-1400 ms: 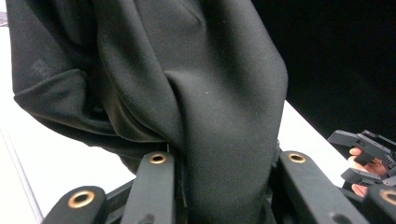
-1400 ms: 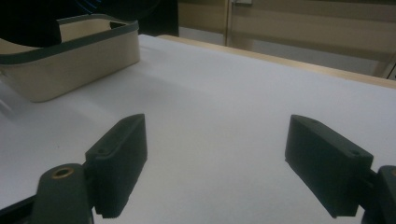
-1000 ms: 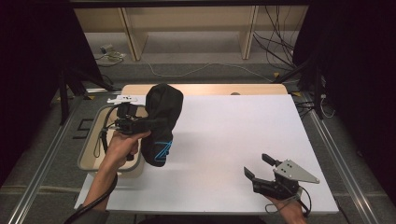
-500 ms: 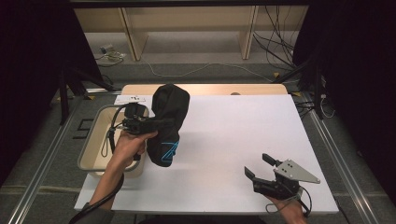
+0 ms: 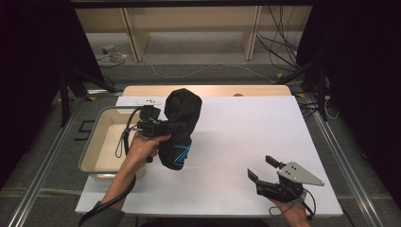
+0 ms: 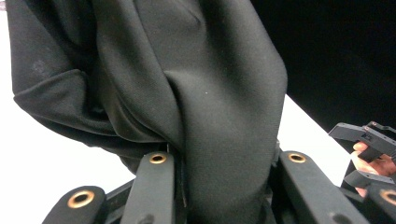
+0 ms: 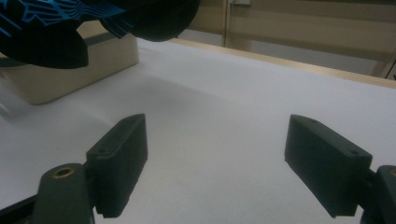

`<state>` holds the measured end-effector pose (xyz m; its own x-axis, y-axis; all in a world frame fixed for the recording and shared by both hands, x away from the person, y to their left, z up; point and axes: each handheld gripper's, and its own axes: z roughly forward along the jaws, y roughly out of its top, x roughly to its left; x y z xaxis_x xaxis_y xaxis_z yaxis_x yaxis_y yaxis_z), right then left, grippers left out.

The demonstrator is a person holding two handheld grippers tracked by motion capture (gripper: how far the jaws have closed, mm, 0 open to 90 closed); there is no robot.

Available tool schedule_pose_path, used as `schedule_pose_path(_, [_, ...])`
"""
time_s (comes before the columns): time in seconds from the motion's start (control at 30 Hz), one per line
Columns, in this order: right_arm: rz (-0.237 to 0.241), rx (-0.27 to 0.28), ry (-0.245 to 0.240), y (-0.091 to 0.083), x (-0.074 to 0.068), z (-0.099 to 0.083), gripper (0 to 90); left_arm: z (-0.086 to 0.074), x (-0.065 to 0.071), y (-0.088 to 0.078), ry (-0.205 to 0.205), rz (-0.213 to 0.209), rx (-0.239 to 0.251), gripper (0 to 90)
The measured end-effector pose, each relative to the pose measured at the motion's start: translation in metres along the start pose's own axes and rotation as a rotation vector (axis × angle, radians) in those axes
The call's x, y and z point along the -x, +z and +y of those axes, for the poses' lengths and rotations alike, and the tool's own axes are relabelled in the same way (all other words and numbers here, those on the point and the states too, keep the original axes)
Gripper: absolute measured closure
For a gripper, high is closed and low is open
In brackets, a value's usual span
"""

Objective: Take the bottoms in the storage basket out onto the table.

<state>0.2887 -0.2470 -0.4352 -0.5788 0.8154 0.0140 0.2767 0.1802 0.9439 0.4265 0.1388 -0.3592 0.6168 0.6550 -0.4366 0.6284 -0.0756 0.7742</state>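
Tongs on the left (image 5: 177, 126) clench a lifted black garment (image 5: 182, 124); right tongs (image 5: 264, 170) rest released on the table (image 5: 246, 127)

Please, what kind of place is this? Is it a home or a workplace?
Probably a lab or recording workspace, not a home: a white table ringed by black curtains, loose cables on the floor, and hand-held grippers, the left gripper clamping a black cloth.

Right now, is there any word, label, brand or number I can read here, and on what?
None can be read.
Black garment, held by the left gripper: a blue line print, not legible as text.
White sheet by the beige tub: dark marks, too small to read.
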Motion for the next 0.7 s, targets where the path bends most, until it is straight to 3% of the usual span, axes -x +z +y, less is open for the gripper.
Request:
schedule_pose_path(0.33, [-0.001,-0.004,0.001,0.000,0.000,0.000,22.2,-0.003,0.001,0.015,-0.015,-0.010,-0.022,68.6])
schedule_pose_path(0.7, [-0.001,-0.003,0.000,0.001,0.000,0.000,22.2,-0.005,0.008,0.028,-0.005,-0.011,-0.037,68.5])
